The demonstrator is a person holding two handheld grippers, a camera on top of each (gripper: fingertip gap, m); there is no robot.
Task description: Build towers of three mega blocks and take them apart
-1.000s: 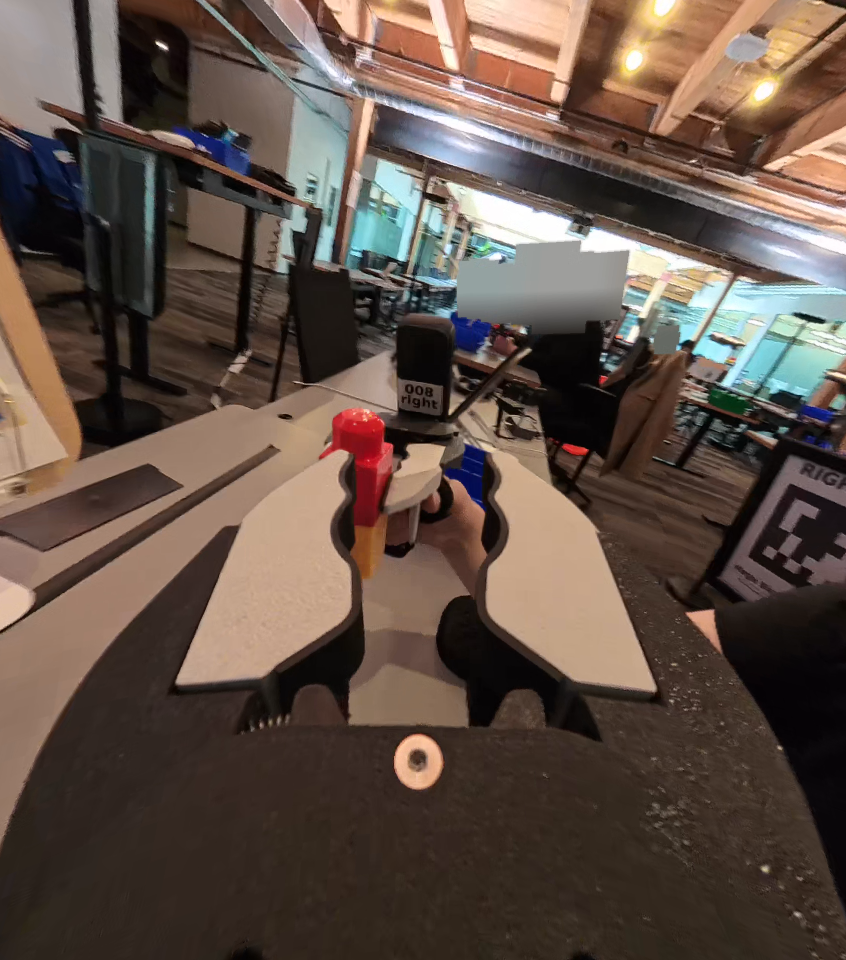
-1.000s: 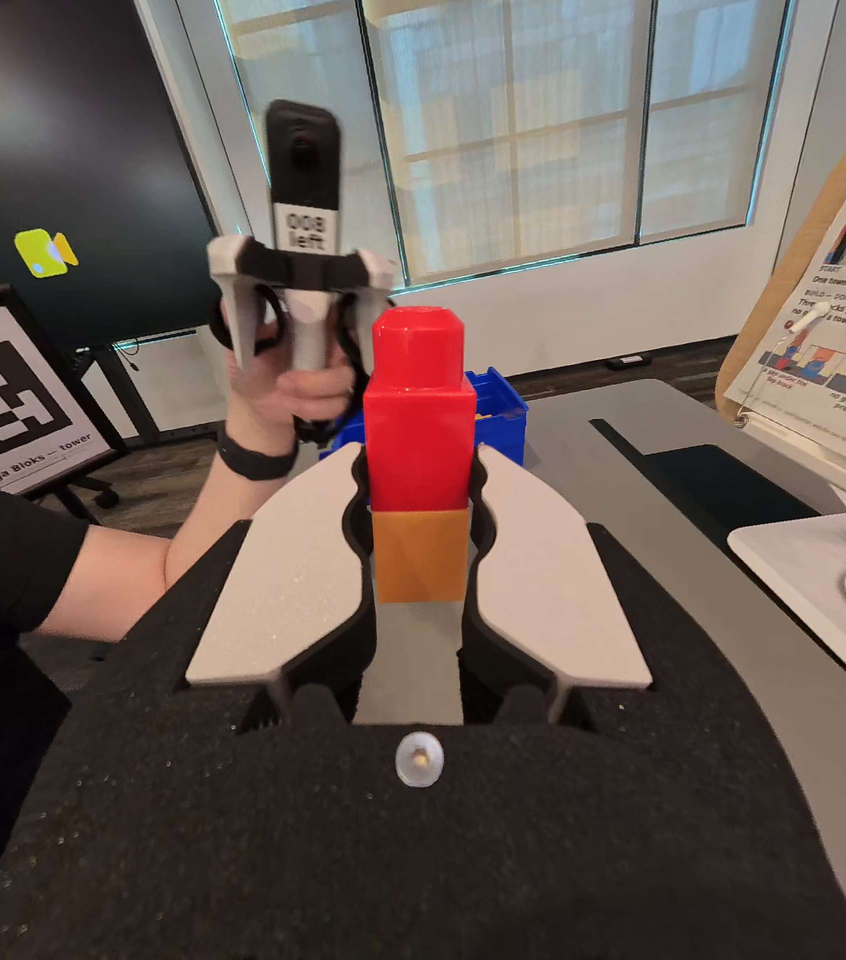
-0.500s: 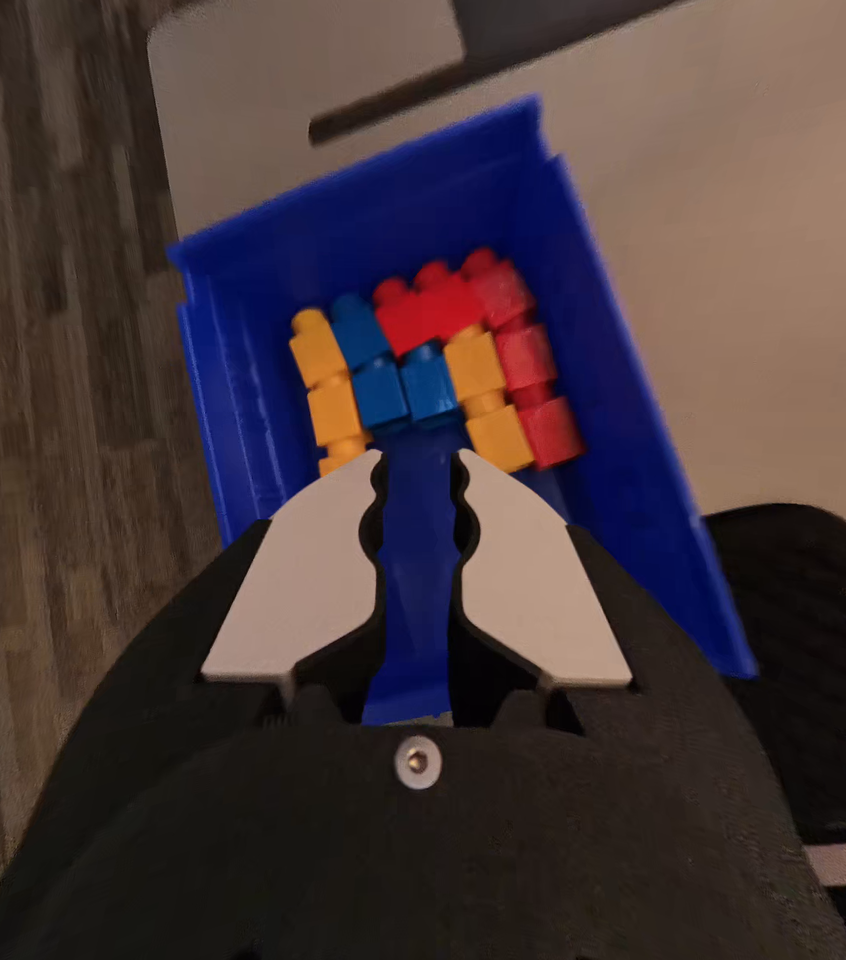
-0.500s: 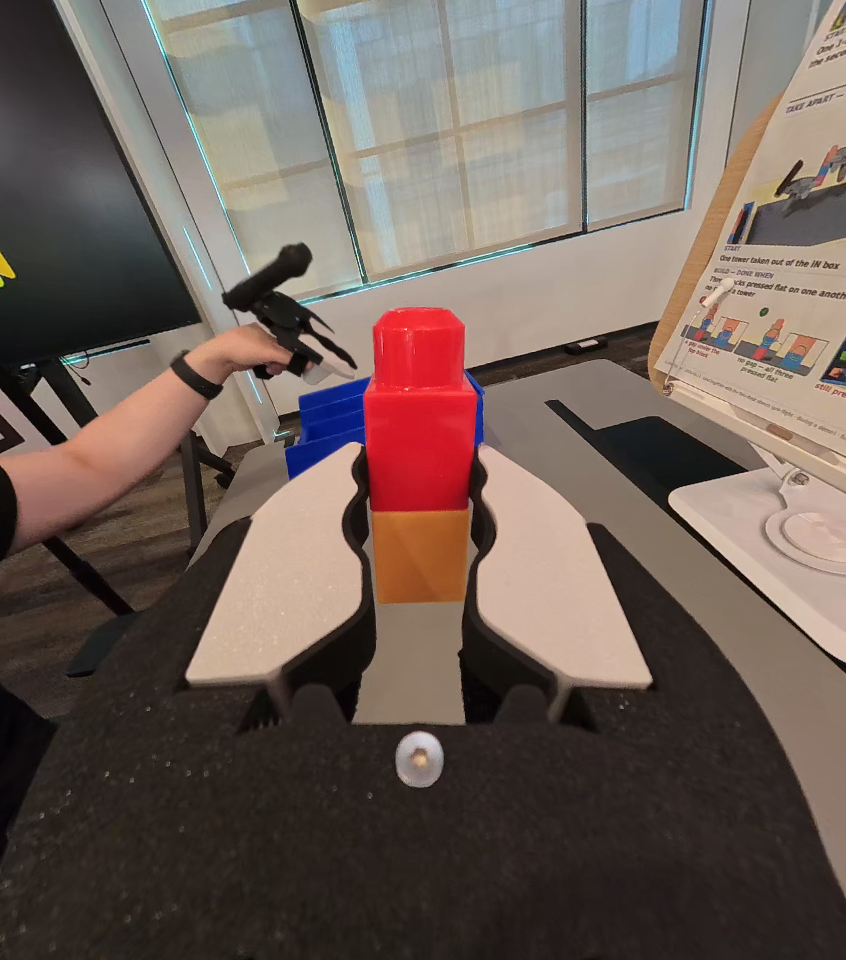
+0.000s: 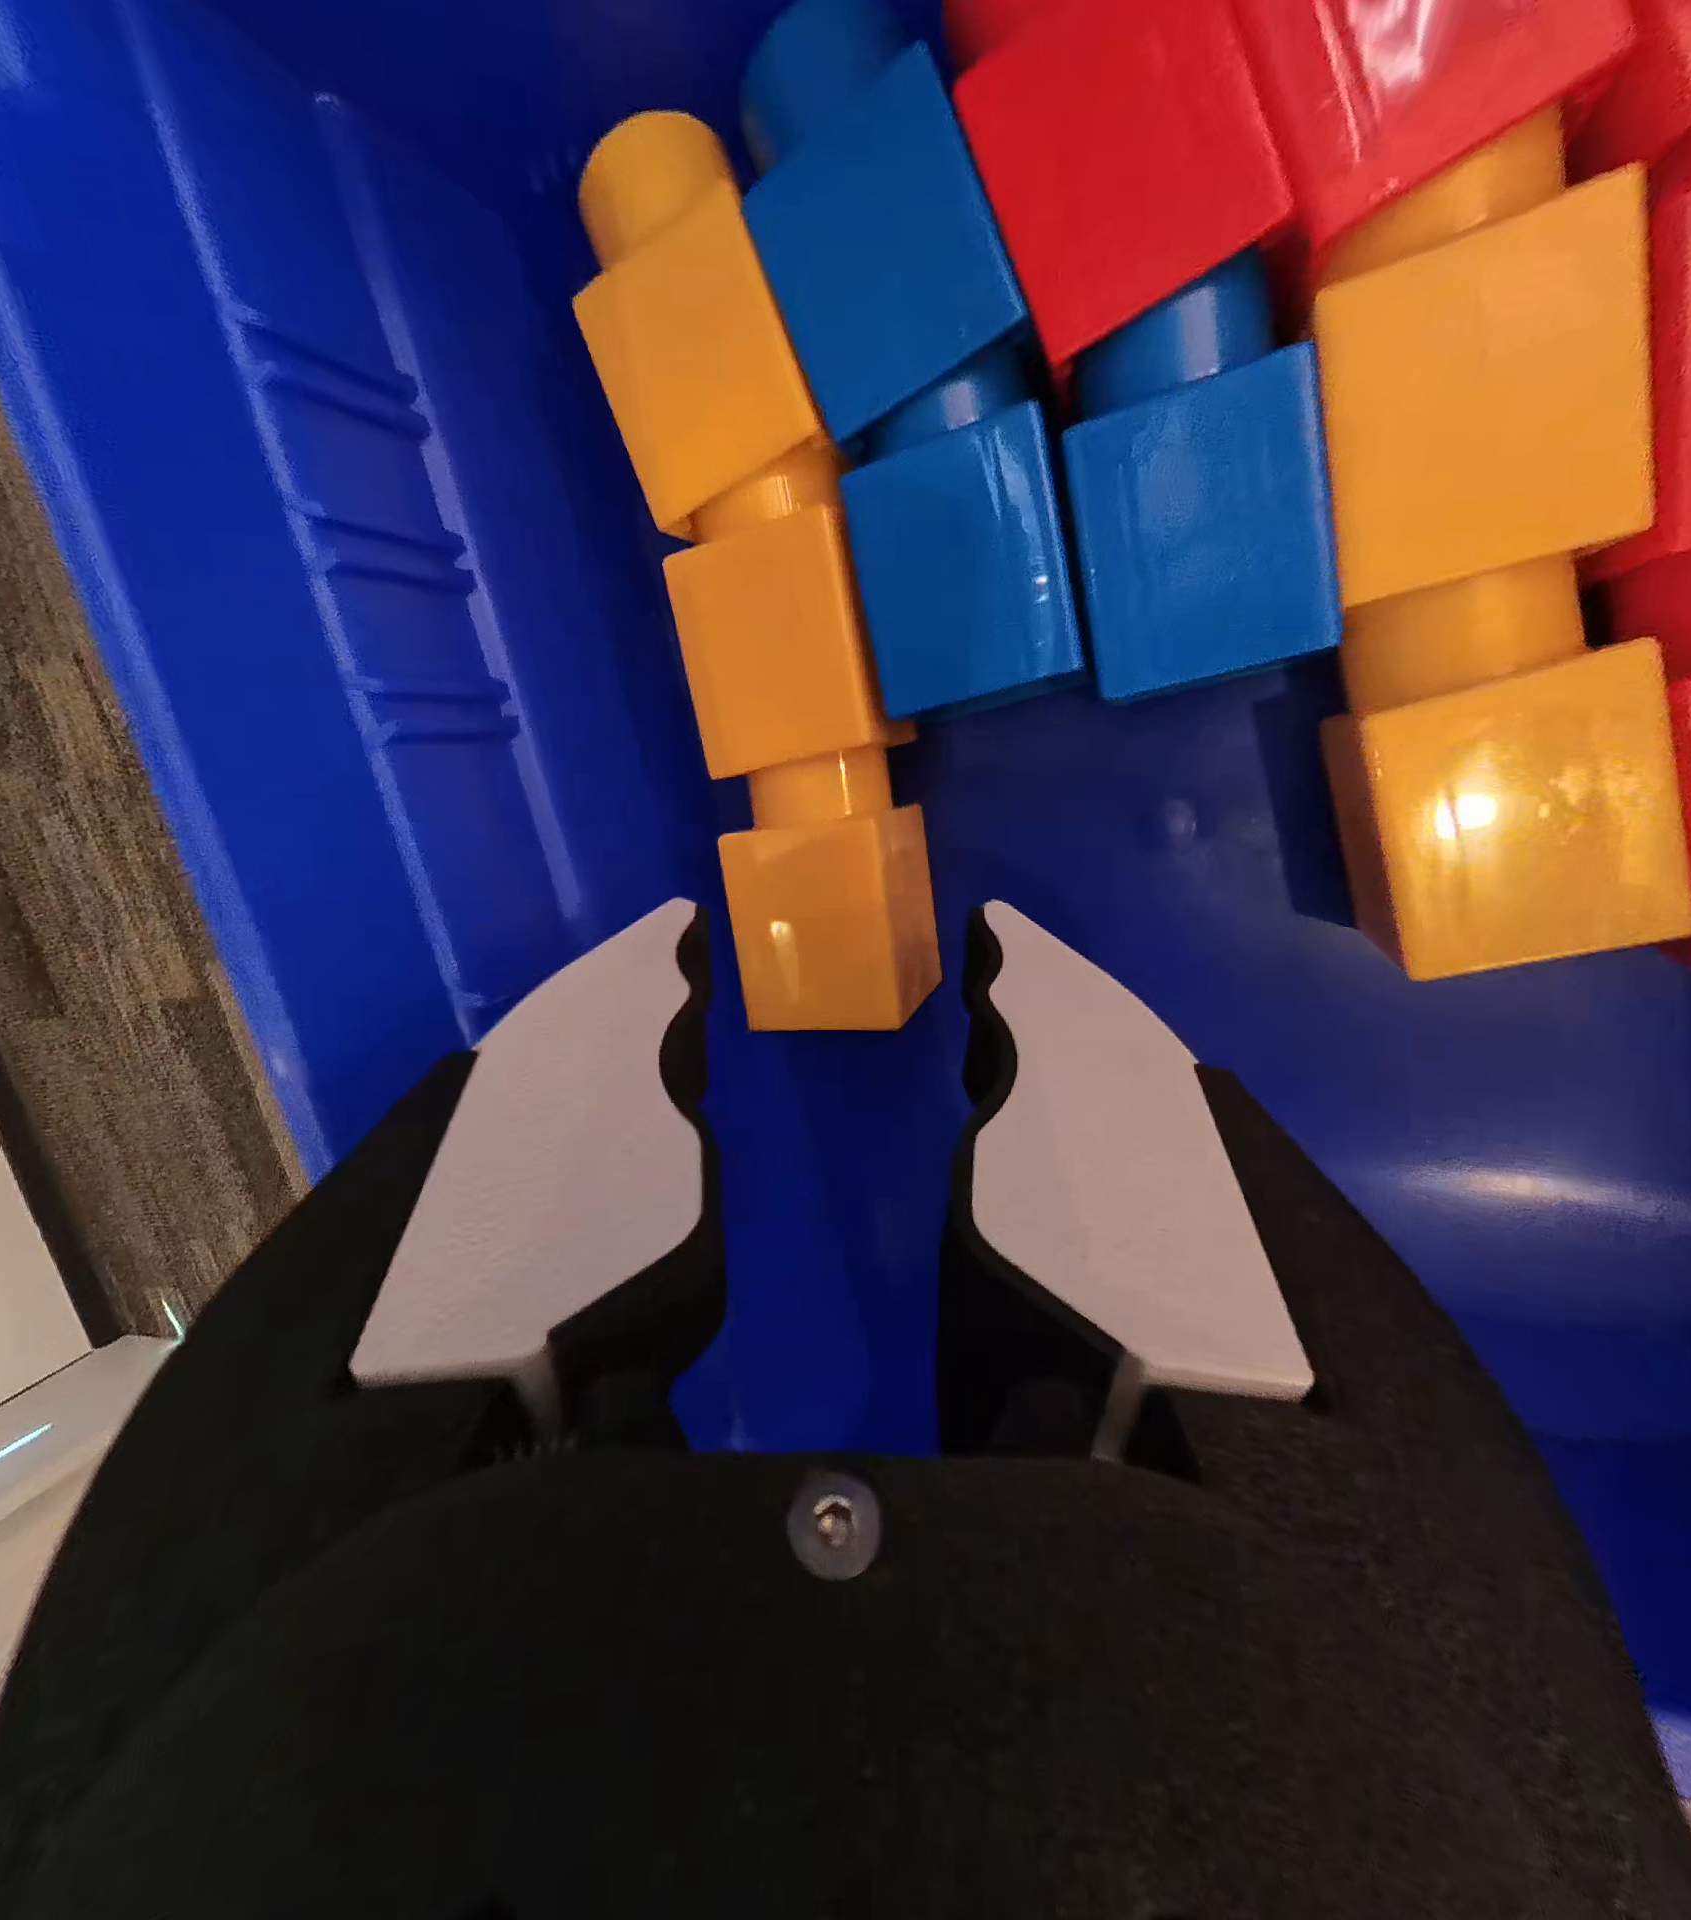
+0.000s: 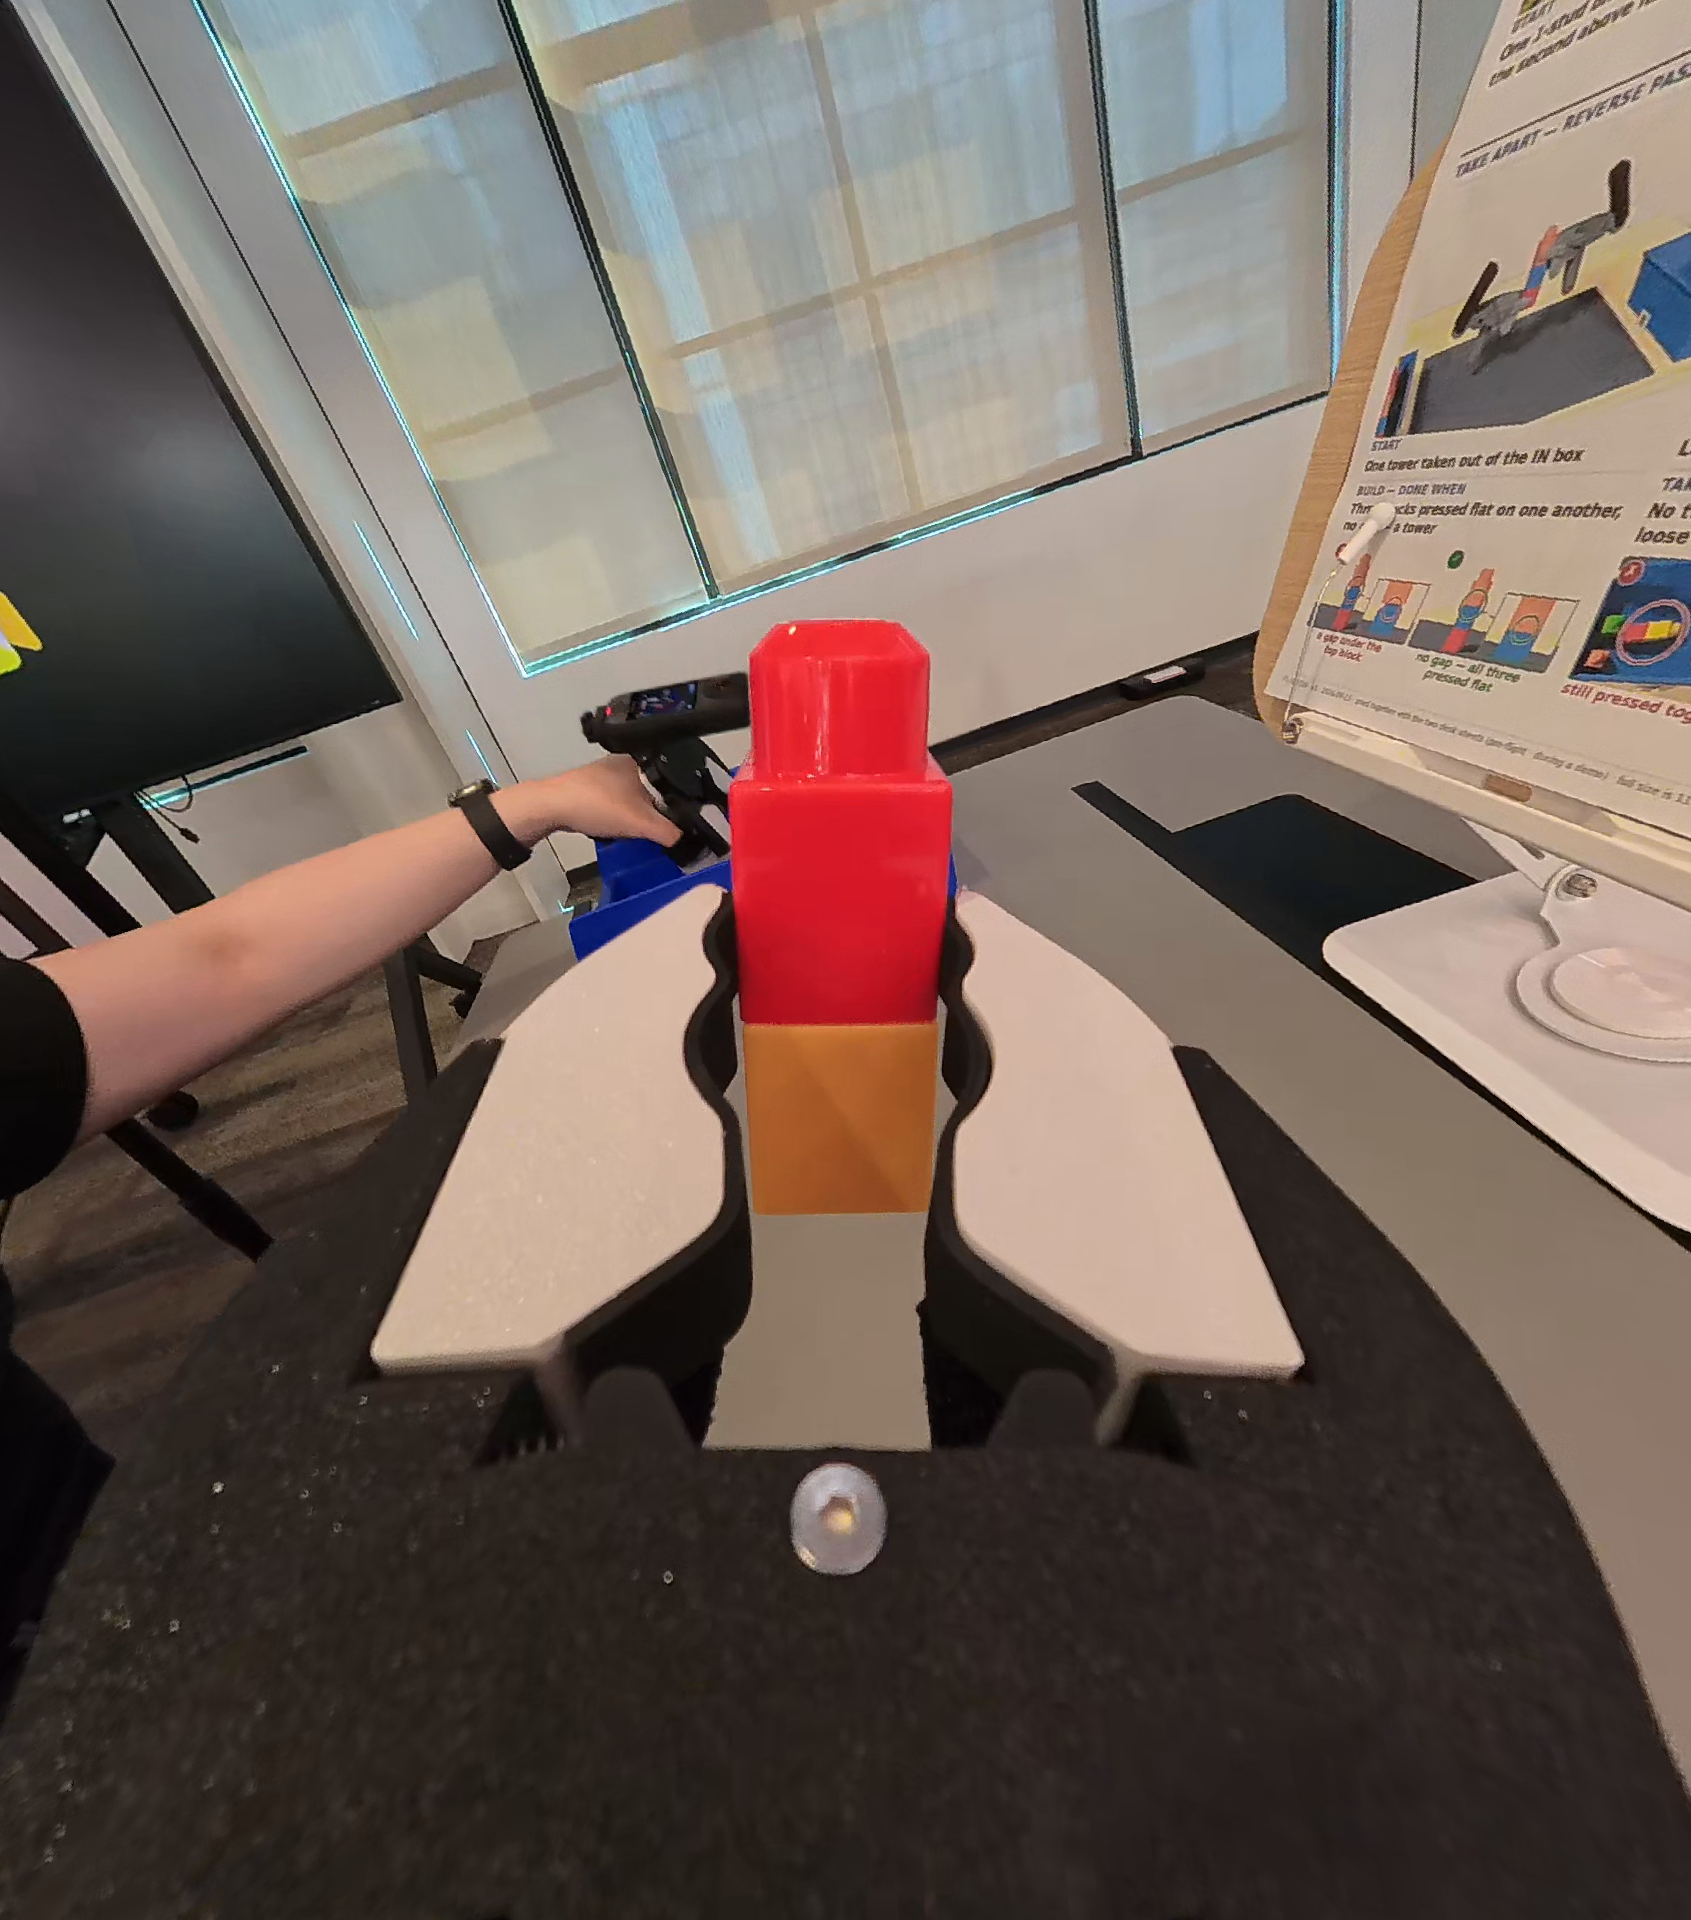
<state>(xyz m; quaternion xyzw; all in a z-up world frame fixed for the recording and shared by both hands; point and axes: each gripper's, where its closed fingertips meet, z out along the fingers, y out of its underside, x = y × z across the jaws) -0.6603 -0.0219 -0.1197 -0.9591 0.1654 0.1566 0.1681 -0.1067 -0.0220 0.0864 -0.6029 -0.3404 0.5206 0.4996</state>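
Observation:
In the left wrist view, my left gripper [image 5: 836,925] is open inside the blue bin [image 5: 384,582]. Its fingertips flank the near end block [image 5: 825,966] of an orange tower of three [image 5: 768,644] lying flat, with a small gap on each side. Blue blocks [image 5: 955,561], red blocks [image 5: 1132,156] and more orange blocks [image 5: 1506,810] lie beside it. In the right wrist view, my right gripper [image 6: 836,914] is shut on a two-block stack held upright over the grey table [image 6: 1132,831]: a red block [image 6: 836,894] on an orange block [image 6: 836,1117]. The left gripper [image 6: 664,727] shows far off, reaching into the bin [image 6: 633,904].
An instruction board [image 6: 1599,416] on a white base [image 6: 1599,1039] stands at the right of the table, with a black mat [image 6: 1288,862] beside it. A dark screen [image 6: 41,416] and windows are behind. A person's forearm [image 6: 301,914] stretches to the bin. Floor [image 5: 41,727] lies left of the bin.
My left gripper has swung from facing the right gripper down into the bin, close to the orange tower, and its jaws have opened wider. The right gripper still holds the red-on-orange stack.

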